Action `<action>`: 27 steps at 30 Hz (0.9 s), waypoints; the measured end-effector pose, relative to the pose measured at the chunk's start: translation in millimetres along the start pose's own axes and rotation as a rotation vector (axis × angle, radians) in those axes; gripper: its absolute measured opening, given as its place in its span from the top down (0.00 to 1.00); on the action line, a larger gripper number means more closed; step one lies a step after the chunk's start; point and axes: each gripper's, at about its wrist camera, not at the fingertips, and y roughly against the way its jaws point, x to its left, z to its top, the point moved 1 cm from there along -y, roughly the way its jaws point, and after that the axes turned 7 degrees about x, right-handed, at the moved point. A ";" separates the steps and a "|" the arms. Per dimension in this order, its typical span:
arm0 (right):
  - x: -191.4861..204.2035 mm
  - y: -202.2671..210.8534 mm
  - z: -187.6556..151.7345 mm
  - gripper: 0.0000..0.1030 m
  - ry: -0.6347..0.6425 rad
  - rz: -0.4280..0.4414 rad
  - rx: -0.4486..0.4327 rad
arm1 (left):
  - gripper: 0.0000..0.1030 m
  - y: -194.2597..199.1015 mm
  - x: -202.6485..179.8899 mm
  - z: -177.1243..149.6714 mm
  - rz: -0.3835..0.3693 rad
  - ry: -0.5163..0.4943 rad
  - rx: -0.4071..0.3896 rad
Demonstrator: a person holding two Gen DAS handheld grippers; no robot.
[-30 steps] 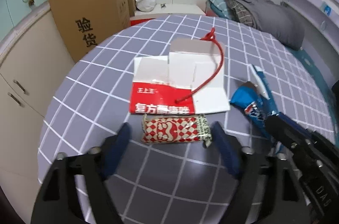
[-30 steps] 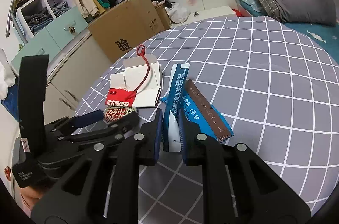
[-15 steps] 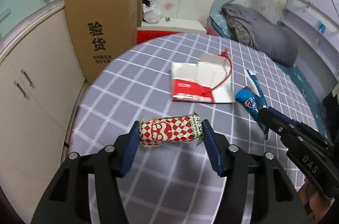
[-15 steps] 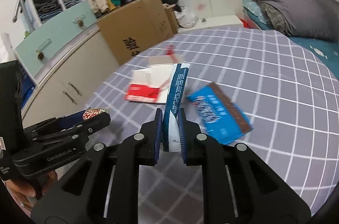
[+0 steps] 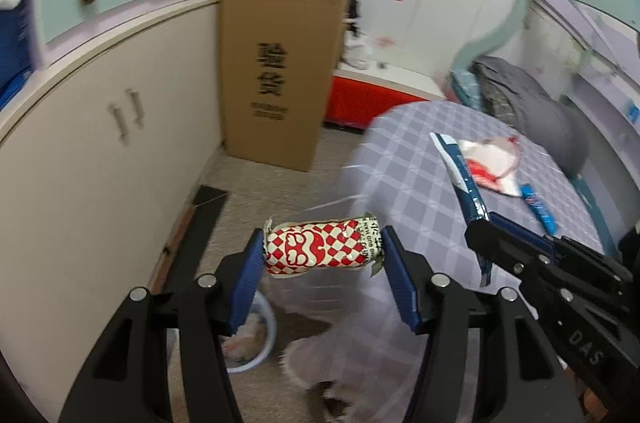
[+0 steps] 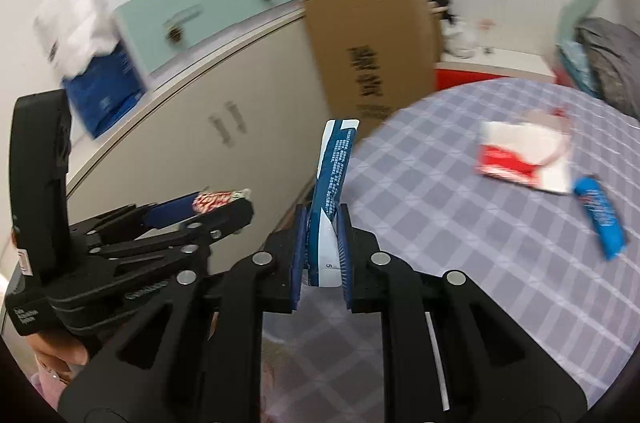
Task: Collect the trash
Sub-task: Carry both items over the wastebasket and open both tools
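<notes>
While left claw [image 5: 322,255] pinches crinkled checkered wrapper [image 5: 320,253], right claw [image 6: 322,243] clamps flat blue packet [image 6: 332,179].

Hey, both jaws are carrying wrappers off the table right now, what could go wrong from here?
1. The red checkered wrapper is held only by its crinkled ends in the left gripper; it could slip out and land on the floor beside the bin.
2. The long blue wrapper sticks up far beyond the right gripper and may catch or flop.
3. The two grippers are close together and could collide.
</notes>
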 end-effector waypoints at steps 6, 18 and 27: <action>69.1 -49.3 -8.0 0.85 0.092 0.061 0.076 | 0.45 -1.9 77.1 -23.5 0.055 0.100 0.024; 113.6 -160.0 -34.5 0.83 0.132 0.075 0.222 | 0.45 -51.9 180.4 -63.8 0.185 0.251 0.123; 93.2 -195.2 -45.0 0.42 0.078 0.023 0.259 | 0.45 -87.7 204.5 -79.3 0.204 0.284 0.192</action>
